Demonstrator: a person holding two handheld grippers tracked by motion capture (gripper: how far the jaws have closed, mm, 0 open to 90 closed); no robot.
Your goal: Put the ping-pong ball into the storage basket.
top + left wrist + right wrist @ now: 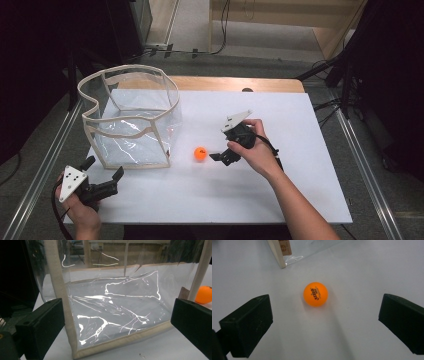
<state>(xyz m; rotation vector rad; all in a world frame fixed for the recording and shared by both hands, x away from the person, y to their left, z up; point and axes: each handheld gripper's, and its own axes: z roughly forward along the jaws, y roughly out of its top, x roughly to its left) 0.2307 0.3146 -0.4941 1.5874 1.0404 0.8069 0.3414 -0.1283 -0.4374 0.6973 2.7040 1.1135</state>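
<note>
The right claw (216,157) is hovering low over the white worktop (280,200) with its jaws spread wide, and the orange ball (200,153) is sitting just beyond them, apart from both pads. In the right gripper view the ball (315,294) is lying between the two black jaws but ahead of them, slightly left of the midline, so the step in hand looks like a pick-up that has not yet closed. To do it well, the claw should be sliding forward until the ball is resting squarely between the pads, then closing slowly and evenly; a light round ball is likely to roll off if one jaw is touching it first, so keeping the jaws level and low to the surface is mattering here. The left claw (106,184) is also standing wide open near the front left corner of the worktop, holding nothing, and is facing the clear plastic bag (131,120) with its cream fabric trim, which is standing upright with its mouth open. In the left gripper view the bag's (112,312) near corner seam is rising between the jaws but is not being gripped. The bag's front right corner is standing near the ball, so a nudged ball may be rolling against it, and any lift toward the mouth is needing to clear the floppy, uneven rim.
</note>
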